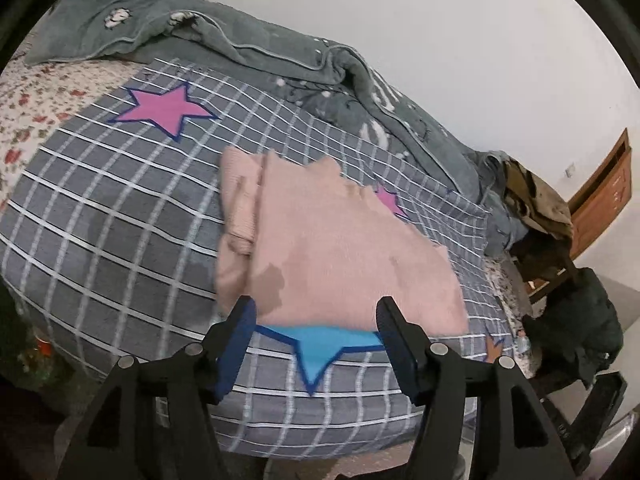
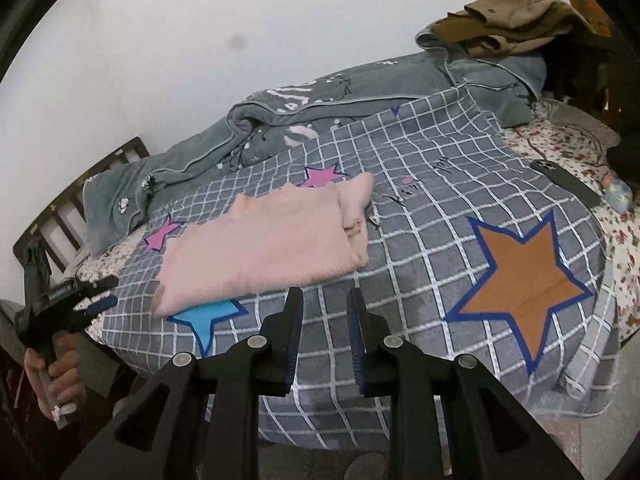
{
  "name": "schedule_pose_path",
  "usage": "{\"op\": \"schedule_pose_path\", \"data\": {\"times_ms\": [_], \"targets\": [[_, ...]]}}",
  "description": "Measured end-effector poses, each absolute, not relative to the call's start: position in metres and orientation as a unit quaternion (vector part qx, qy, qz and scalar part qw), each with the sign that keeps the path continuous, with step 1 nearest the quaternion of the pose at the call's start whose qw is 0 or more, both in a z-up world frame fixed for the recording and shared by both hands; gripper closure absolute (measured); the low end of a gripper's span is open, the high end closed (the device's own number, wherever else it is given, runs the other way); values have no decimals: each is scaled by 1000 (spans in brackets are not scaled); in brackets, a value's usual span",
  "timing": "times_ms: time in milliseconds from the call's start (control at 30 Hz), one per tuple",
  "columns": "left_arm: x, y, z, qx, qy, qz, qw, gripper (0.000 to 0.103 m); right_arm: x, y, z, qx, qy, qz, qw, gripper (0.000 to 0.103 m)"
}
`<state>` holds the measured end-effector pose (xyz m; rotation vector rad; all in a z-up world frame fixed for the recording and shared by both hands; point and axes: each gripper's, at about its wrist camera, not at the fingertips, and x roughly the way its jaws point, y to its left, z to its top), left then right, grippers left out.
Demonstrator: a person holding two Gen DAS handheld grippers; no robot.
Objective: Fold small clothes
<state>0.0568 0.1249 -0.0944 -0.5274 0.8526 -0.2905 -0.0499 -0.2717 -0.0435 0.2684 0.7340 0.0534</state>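
Observation:
A pink knit garment [image 1: 332, 240] lies folded on the grey checked blanket [image 1: 120, 240]; it also shows in the right wrist view [image 2: 264, 248]. A sleeve part is bunched at one end [image 2: 354, 216]. My left gripper [image 1: 316, 308] is open and empty, just in front of the garment's near edge, above a blue star print [image 1: 320, 348]. It also shows at the far left of the right wrist view [image 2: 102, 292]. My right gripper [image 2: 324, 296] is open with a narrow gap, empty, just short of the garment's near edge.
A rumpled grey-green quilt [image 2: 280, 120] lies along the wall. Brown clothes [image 2: 508, 20] are piled at the bed's end. A dark phone [image 2: 564, 182] lies on the floral sheet [image 2: 624, 240]. A chair with dark clothing [image 1: 576, 312] stands beside the bed.

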Motion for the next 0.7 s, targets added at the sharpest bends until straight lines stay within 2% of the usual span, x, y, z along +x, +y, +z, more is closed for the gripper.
{"op": "schedule_pose_path", "data": {"times_ms": [267,700], "targets": [[41,106,-85,-235,399,-156,872,43,-63,-274,-39,130,362,32,923,81],[33,127,-76,-245,387,-114,882,43,-36,-239,-13,84,344,87,931,80]]}}
